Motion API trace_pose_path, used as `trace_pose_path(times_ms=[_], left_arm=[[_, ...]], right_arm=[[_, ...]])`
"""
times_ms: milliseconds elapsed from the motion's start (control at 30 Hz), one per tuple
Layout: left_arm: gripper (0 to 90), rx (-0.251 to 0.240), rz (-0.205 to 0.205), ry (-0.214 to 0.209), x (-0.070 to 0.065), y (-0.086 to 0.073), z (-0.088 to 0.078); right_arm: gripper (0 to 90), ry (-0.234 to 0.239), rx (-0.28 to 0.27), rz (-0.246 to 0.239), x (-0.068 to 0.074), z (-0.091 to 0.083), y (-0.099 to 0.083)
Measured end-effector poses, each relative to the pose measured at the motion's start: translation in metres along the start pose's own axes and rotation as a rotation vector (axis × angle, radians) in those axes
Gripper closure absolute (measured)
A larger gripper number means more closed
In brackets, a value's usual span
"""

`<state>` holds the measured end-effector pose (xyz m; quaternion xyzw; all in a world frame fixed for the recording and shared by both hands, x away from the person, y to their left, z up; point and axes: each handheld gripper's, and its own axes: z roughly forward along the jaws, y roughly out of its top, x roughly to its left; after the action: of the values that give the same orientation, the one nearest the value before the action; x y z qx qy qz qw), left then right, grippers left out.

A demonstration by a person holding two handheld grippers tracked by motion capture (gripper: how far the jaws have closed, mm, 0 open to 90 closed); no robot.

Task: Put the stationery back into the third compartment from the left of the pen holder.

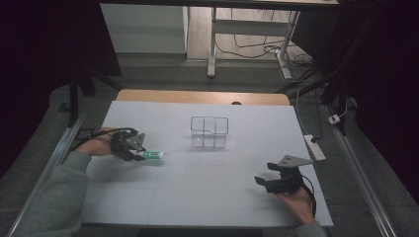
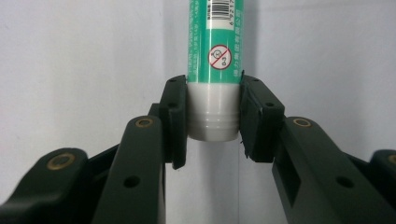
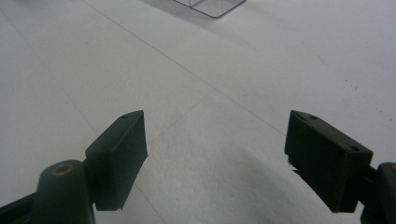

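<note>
Glue stick gripped at left

High view: left tool point(image 1: 134, 154) holds the glue stick point(image 1: 153, 155) on the bench point(image 1: 207, 192), left of the clear box point(image 1: 209, 131). Left gripper view: pads point(image 2: 173, 114) clamp its grey end. Right gripper view: right tool point(image 3: 217, 158) stands wide.

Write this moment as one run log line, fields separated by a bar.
left gripper: shut on glue stick, white end | right gripper: open, over the table | clear box: upright mid-table

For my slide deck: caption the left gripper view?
Left tool closed on the white cap end of a green glue stick.
</note>
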<state>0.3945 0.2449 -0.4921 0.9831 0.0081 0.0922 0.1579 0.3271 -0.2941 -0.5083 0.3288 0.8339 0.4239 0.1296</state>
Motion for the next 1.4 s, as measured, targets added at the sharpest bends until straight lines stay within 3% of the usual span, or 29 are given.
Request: trace_pose_path(times_ms=[267, 467, 867, 1400], left_arm=[[64.5, -0.122, -0.076, 0.024, -0.008, 0.001, -0.004], [64.5, -0.179, -0.107, 0.029, -0.015, -0.001, -0.004], [64.5, -0.240, -0.110, 0.050, -0.021, 0.003, -0.014], [64.4, -0.311, -0.146, 0.101, -0.033, 0.032, -0.018]], right_arm=[[20.6, -0.003, 0.002, -0.001, 0.000, -0.001, 0.000], [20.6, -0.008, 0.003, -0.001, 0.000, -0.001, 0.000], [20.6, -0.008, 0.005, -0.001, 0.001, -0.001, 0.000], [20.5, -0.007, 0.006, -0.002, 0.001, 0.000, 0.000]])
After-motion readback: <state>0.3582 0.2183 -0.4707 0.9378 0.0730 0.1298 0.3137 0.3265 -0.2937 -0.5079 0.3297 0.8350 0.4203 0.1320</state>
